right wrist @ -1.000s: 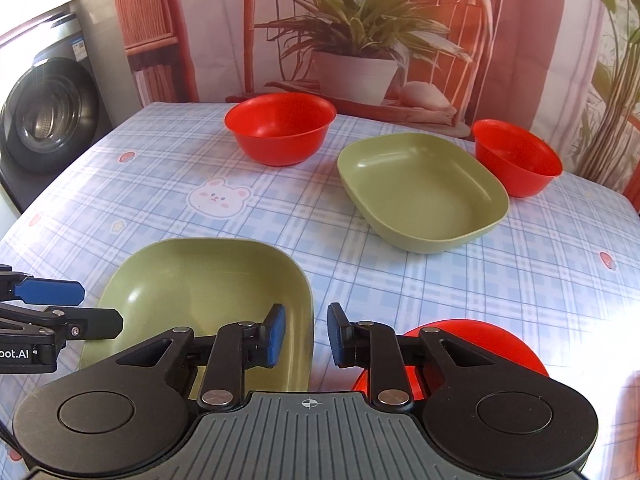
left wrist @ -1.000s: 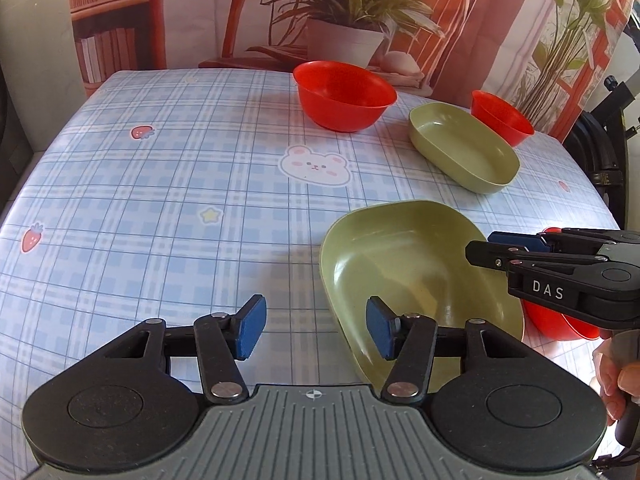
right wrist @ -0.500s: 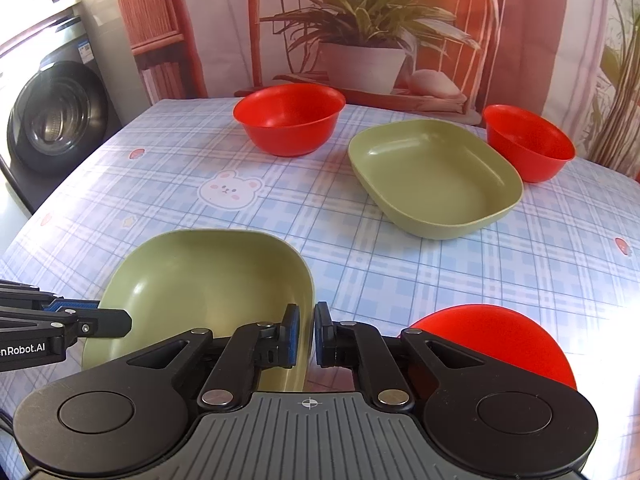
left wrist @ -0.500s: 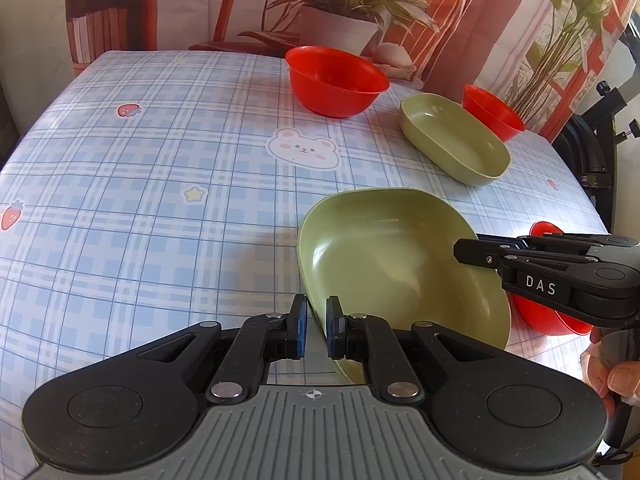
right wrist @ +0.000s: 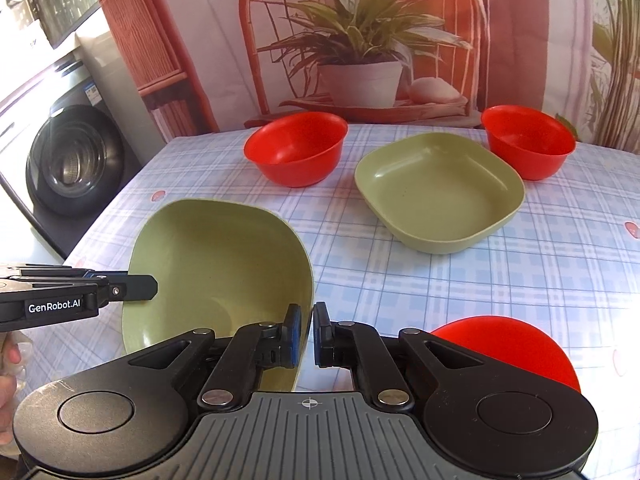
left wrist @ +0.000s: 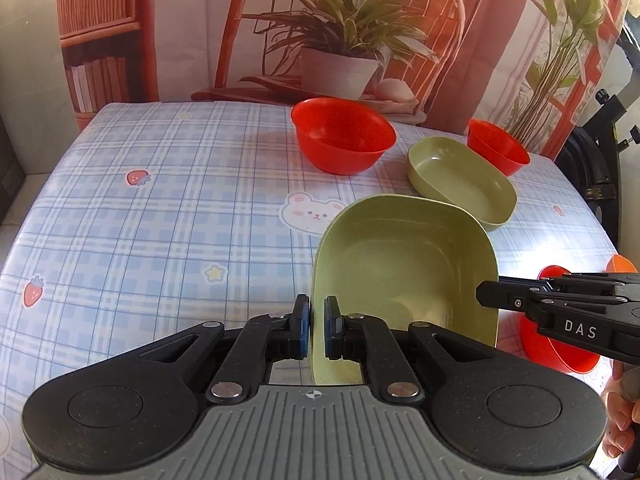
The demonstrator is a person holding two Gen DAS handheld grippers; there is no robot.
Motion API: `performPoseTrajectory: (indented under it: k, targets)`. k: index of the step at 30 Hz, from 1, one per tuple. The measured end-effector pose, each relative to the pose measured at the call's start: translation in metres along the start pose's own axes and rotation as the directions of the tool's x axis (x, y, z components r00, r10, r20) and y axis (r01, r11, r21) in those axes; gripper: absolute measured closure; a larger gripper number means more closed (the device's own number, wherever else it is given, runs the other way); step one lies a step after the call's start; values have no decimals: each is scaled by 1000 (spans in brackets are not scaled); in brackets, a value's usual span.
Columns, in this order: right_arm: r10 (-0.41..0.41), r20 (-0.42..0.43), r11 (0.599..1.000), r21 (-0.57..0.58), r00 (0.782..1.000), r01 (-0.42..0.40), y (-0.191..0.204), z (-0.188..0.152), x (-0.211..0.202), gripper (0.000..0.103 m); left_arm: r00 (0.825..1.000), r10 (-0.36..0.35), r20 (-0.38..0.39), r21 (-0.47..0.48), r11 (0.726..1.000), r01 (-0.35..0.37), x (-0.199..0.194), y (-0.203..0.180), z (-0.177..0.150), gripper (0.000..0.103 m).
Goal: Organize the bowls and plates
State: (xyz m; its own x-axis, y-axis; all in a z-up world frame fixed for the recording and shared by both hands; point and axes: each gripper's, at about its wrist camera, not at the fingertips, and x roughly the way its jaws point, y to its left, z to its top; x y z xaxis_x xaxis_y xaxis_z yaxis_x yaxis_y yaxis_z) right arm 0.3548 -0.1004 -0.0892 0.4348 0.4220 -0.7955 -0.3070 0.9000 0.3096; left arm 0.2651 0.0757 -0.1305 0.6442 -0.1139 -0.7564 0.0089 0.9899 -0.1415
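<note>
Plates first: the near olive-green rounded-square plastic plate [left wrist: 404, 276] is up off the blue plaid tablecloth [left wrist: 160, 208] and tilted, with both tools on it. The left gripper [left wrist: 316, 330] has its blue pads pressed onto the plate's left rim, wall sandwiched between them. The right gripper [right wrist: 306, 336] is pinching the opposite rim the same way — you can see the thin green edge running down between its pads in the right wrist view.

Using that lifted plate as the reference point:
- second olive-green rounded-square plate [right wrist: 440, 192] sits flat on the cloth just beyond it, apart from it
- big red round plastic bowl [left wrist: 344, 134] is farther back, beyond the plate and a little to its left in the left wrist view
- smaller red round bowl [right wrist: 528, 146] is behind the second green plate, near the far table edge
- a third red bowl [right wrist: 508, 346] is right beside the lifted plate on its right side, partly hidden behind the right gripper's body — can't tell if it touches the plate
- cartoon bear print [left wrist: 310, 212] on the cloth peeks out just past the plate's far-left corner
</note>
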Motion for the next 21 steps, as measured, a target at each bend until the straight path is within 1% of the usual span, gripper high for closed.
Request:
performPoseTrajectory:
  k: [5,9,15,18,21]
  targets:
    - [1,59,998,68,998,-5,-20,17,-11,97,998,-8,63,72,997,4,-2,-19,38,95]
    - [-13,101,992,126,995,0,-43,30,-15,97,994,-33,101,140,990,19,9,-42,72,95]
    - [-45,156,975,223,987,9,-81,44,-13,96,992,-52,111,237,971,25,37,-81,114,95]
    - [-60,174,964,265,983,12,-102,50,-10,96,992,-63,114,289,957,27,56,-96,129,95]
    - [-74,175,951,310,982,16,-122,52,-4,96,992,-69,103,333,943,31,79,-114,141,95]
